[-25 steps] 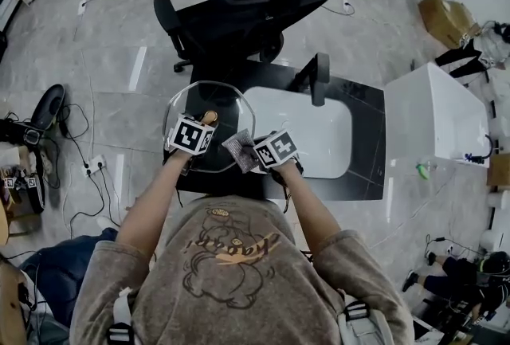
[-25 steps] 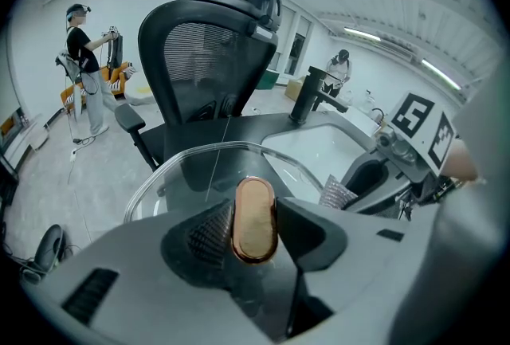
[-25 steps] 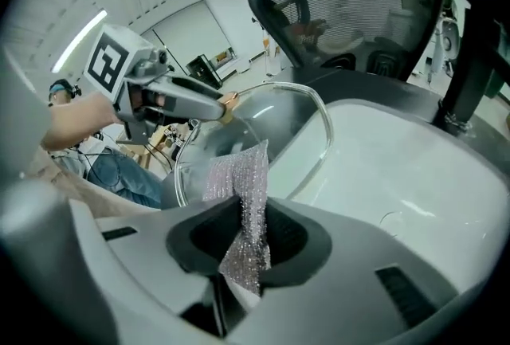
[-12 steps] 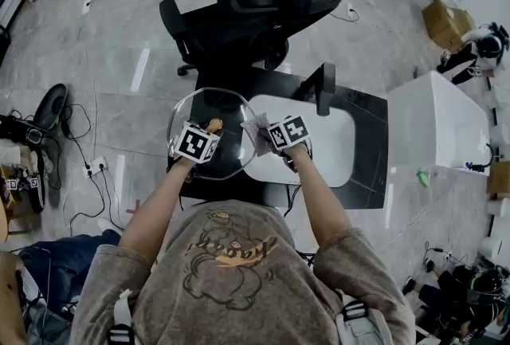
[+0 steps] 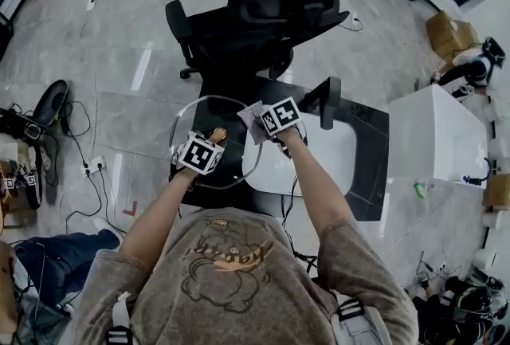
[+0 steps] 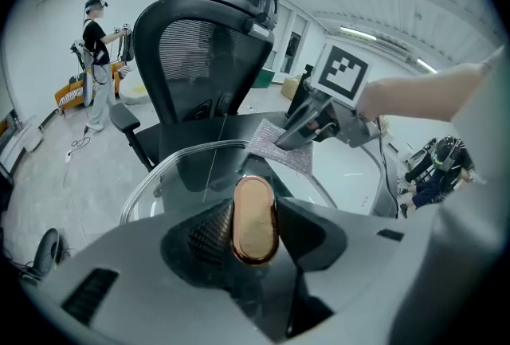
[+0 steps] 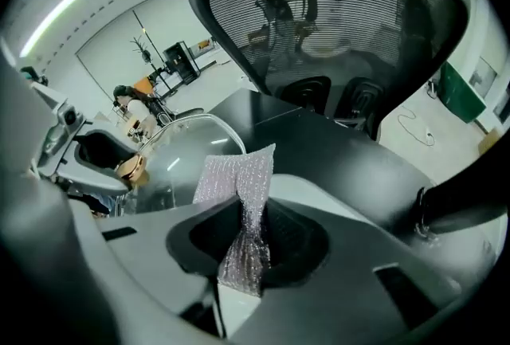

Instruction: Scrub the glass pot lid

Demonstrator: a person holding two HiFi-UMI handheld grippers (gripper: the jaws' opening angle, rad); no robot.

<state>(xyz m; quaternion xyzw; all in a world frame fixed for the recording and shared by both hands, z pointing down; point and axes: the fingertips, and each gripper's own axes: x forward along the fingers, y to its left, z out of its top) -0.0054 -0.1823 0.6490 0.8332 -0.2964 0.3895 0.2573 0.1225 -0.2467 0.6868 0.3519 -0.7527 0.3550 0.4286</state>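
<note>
A round glass pot lid [image 5: 201, 116] with a copper-coloured knob [image 5: 215, 135] is held up over the left end of a black table. My left gripper [image 5: 209, 140] is shut on the lid's knob [image 6: 253, 217], and the glass [image 6: 191, 172] spreads out beyond the jaws. My right gripper [image 5: 259, 124] is shut on a silvery scrub cloth [image 5: 253, 120], pinched at its middle [image 7: 245, 236]. The cloth's free end [image 7: 235, 174] stands next to the right part of the lid's rim [image 7: 231, 135]; touch cannot be told. The cloth [image 6: 283, 147] also shows just past the lid.
A black office chair [image 5: 255, 13] stands behind the black table [image 5: 362, 176]. A white basin [image 5: 331, 156] sits in the table with a black tap [image 5: 327, 100] behind it. A white cabinet [image 5: 434, 136] is to the right. Cables and bags lie on the floor at left.
My right gripper has carried the cloth away from me and upward, from the lid's near right side to its far right rim. The left gripper and lid shifted slightly nearer.
</note>
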